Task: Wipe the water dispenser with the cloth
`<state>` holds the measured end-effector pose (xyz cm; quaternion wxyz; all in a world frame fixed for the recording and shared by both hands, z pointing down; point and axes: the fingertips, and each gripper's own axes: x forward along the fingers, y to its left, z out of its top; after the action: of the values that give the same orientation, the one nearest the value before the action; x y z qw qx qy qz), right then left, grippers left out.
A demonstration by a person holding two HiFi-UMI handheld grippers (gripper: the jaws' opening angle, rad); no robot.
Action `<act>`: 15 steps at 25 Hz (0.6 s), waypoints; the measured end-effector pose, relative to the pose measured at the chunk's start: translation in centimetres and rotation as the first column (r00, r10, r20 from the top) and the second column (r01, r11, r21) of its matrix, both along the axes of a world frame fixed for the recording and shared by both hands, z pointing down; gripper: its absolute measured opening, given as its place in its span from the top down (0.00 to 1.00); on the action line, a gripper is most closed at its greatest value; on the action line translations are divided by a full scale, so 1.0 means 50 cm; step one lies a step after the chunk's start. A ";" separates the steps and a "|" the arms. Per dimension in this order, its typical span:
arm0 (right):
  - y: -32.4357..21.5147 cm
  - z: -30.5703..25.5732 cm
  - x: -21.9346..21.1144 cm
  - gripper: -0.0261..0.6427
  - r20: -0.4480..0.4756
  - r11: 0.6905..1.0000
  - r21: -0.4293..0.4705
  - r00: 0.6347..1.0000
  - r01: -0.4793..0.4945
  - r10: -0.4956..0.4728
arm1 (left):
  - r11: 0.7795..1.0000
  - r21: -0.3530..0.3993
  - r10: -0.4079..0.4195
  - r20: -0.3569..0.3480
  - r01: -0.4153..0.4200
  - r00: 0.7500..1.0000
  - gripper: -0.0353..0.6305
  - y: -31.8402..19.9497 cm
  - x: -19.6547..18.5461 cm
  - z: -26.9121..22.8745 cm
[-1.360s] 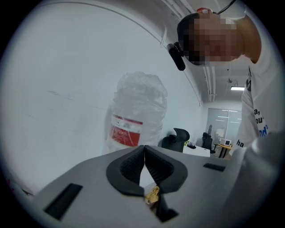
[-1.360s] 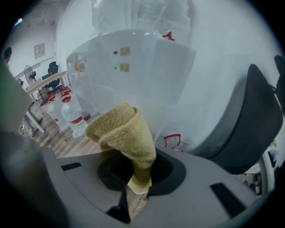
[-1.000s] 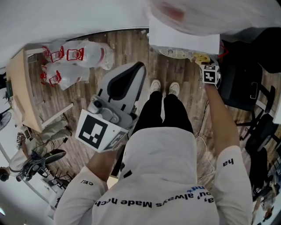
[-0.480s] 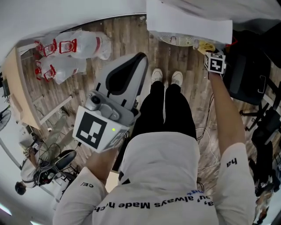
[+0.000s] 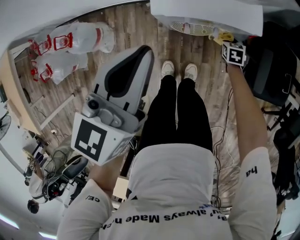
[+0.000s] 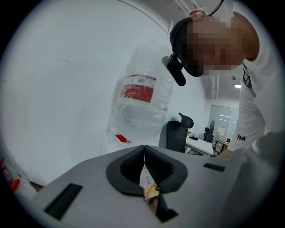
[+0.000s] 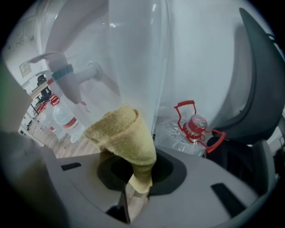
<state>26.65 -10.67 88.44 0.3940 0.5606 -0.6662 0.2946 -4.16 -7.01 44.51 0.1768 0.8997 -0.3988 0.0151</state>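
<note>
The floor (image 5: 84,93) was brown wood, and a person in a white top and black trousers stood on it. In the head view, some water bottles (image 5: 70,42) in clear bags lay on the floor at the top left. The white water dispenser (image 5: 206,14) was at the top, just past the person's shoes. The left gripper (image 5: 139,57) was held up close to the camera, away from the dispenser. The right gripper (image 5: 228,43) reached out to the dispenser with the yellow cloth (image 5: 223,36) at its tip.

In the left gripper view, there was a white wall, a big clear bottle (image 6: 142,89) with a red label and a black office chair (image 6: 178,133). The jaws were pressed together with nothing held.

In the right gripper view, the jaws were squeezed onto the cloth, and its folded end stuck up right by the dispenser's pale front. A white tap (image 7: 71,75) with a blue ring was to the left. A bottle with a red cap (image 7: 196,124) lay to the right.
</note>
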 end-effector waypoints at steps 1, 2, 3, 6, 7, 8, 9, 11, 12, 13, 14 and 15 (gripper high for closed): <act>-0.002 0.003 -0.002 0.86 -0.003 1.000 -0.004 1.000 -0.002 0.002 | 1.000 0.001 0.001 -0.005 -0.001 1.000 0.92 -0.003 -0.003 0.004; -0.004 0.002 -0.005 0.86 -0.008 1.000 -0.009 1.000 -0.007 0.007 | 1.000 0.000 0.002 -0.008 -0.002 1.000 0.92 -0.005 -0.006 0.008; -0.005 0.001 -0.007 0.86 -0.011 1.000 -0.013 1.000 -0.013 0.013 | 1.000 -0.001 0.002 -0.012 -0.002 1.000 0.92 -0.007 -0.008 0.012; -0.004 0.023 -0.005 0.85 -0.004 1.000 -0.021 1.000 -0.019 0.019 | 1.000 -0.006 -0.003 -0.017 0.003 1.000 0.92 -0.004 -0.008 0.026; -0.004 0.027 -0.004 0.85 -0.006 1.000 -0.023 1.000 -0.018 0.018 | 1.000 -0.010 -0.004 -0.016 0.004 1.000 0.92 -0.001 -0.008 0.034; -0.004 0.033 -0.002 0.85 -0.007 1.000 -0.025 1.000 -0.015 0.015 | 1.000 -0.015 -0.005 -0.015 0.005 1.000 0.92 0.003 -0.007 0.042; -0.004 0.042 0.000 0.85 -0.003 1.000 -0.027 1.000 -0.011 0.011 | 1.000 -0.020 -0.005 -0.015 0.005 1.000 0.92 0.005 -0.006 0.049; -0.007 0.065 0.002 0.85 0.013 0.999 -0.033 1.000 -0.003 0.004 | 1.000 -0.030 -0.003 -0.011 0.003 1.000 0.92 0.006 -0.007 0.060; -0.008 0.078 0.002 0.85 0.023 0.999 -0.036 1.000 0.001 0.000 | 0.999 -0.033 -0.003 -0.009 0.002 1.000 0.92 0.006 -0.009 0.065; -0.008 0.087 0.001 0.85 0.028 0.999 -0.039 1.000 0.004 -0.003 | 0.999 -0.036 -0.003 -0.007 0.002 1.000 0.92 0.005 -0.011 0.069; -0.008 0.088 0.001 0.85 0.023 0.999 -0.042 1.000 0.005 -0.004 | 0.999 -0.038 -0.003 -0.006 0.003 1.000 0.92 0.006 -0.012 0.074; -0.009 0.081 0.001 0.85 0.011 0.999 -0.043 1.000 0.004 -0.004 | 0.999 -0.040 -0.003 -0.004 0.003 1.000 0.92 0.007 -0.012 0.079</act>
<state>26.72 -11.11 92.49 0.4032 0.5489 -0.6628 0.3111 -4.77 -6.66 48.45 0.1955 0.8954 -0.3995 0.0209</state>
